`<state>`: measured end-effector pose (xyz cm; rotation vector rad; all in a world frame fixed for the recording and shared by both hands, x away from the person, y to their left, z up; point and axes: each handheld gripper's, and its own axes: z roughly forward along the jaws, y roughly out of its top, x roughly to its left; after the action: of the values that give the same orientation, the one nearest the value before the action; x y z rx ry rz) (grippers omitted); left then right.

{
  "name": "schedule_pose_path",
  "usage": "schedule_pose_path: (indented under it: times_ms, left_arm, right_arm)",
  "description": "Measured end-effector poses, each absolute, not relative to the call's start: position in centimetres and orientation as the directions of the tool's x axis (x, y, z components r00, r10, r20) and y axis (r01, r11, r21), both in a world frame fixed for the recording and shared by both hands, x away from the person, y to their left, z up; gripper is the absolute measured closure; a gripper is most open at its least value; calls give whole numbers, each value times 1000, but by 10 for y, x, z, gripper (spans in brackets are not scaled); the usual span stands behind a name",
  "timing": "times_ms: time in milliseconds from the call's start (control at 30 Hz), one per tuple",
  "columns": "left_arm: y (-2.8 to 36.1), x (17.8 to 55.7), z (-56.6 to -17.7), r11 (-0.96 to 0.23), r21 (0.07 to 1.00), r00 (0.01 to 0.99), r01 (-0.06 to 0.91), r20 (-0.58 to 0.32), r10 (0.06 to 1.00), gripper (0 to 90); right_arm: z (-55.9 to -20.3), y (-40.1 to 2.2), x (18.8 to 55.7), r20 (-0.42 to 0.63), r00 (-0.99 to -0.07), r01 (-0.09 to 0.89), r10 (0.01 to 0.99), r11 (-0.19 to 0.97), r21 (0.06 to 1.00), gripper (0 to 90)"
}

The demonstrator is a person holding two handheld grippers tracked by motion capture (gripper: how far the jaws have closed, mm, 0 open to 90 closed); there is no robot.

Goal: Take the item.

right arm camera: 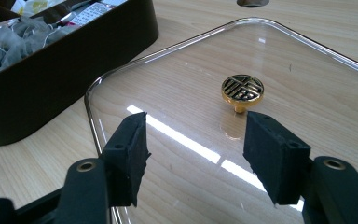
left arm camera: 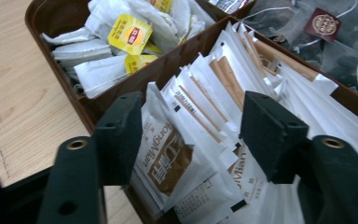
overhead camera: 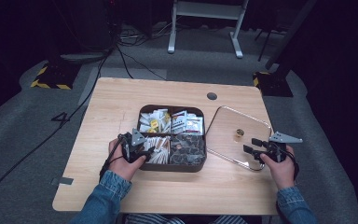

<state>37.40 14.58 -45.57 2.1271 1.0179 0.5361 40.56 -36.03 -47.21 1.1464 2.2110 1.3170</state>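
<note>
Left gripper (left arm camera: 193, 135): jaws spread, straddling white-and-brown paper sachets (left arm camera: 168, 158) packed upright in near-left compartment of brown four-part box (overhead camera: 142, 161); pads not pressing. Sachets lie directly ahead, flat faces crosswise to jaws. Right gripper (right arm camera: 193, 156): spread, empty, above clear lid (right arm camera: 307, 60), well apart.

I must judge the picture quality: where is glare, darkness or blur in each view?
High view: table lit, floor around it dark. Left gripper view: sachets sharp, the near fingers soft. Right gripper view: bright glare streaks on the clear lid, its gold knob sharp.
</note>
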Motion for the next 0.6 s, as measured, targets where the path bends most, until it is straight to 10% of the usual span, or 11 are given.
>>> schedule_pose_path:
  times_ms: [133,600]
  left_arm:
    - [150,377,-459,-460,699,582,548,76,809,696]
    - [158,378,-458,-435,686,579,583,25,815,872]
  right_arm:
    - [-473,-360,405,115,-622,478,775,259,839,411]
    - [-474,-358,405,110,-628,474,771,266,839,410]
